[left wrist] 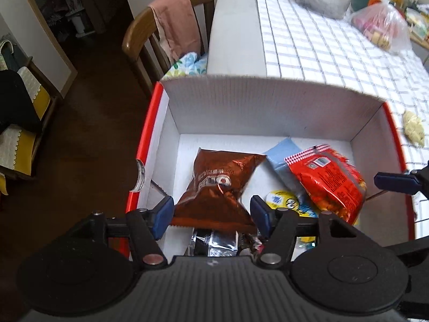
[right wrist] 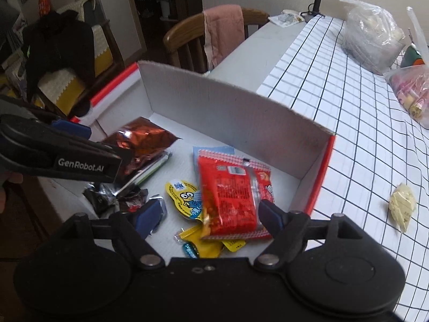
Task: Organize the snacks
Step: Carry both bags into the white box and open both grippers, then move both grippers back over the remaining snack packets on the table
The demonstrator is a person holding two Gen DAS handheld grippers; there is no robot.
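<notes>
- The left hand-held gripper (left wrist: 211, 213) hangs over the near part of the box (left wrist: 241, 107), fingers spread wide; the brown bag (left wrist: 218, 187) lies between the blue pads (left wrist: 163, 213), and I cannot tell whether they touch it.
- The right hand-held gripper (right wrist: 207, 214) is also released, its jaws apart over the red pack (right wrist: 230, 198); the right pad (right wrist: 270, 214) sits at the pack's edge, the left pad well clear.
- The brown bag is crinkled, shiny foil, puffed, with a serrated bottom seam; it lies in the box's left half on top of a silver-black wrapper (left wrist: 214, 244).
- The red pack is glossy plastic, flat and rectangular, with a checked strip along its seams; it rests tilted on a light blue packet (left wrist: 281, 158) and a yellow pouch (right wrist: 185, 197) with a cartoon face.
- Small crumpled dark wrappers (right wrist: 115, 198) lie near the box's near-left corner.
- The box is white corrugated card inside, red outside, with upright walls; white floor shows along the far wall.
- The box stands on a desk (right wrist: 362, 134) covered by a grid-patterned cloth; a pale yellow wrapped piece (right wrist: 402, 205) lies on the cloth right of the box, well apart from it.
- Clear plastic bags (right wrist: 372, 37) sit at the desk's far end; a wooden chair (left wrist: 144, 40) draped with a pink cloth (left wrist: 177, 21) stands past the box.
</notes>
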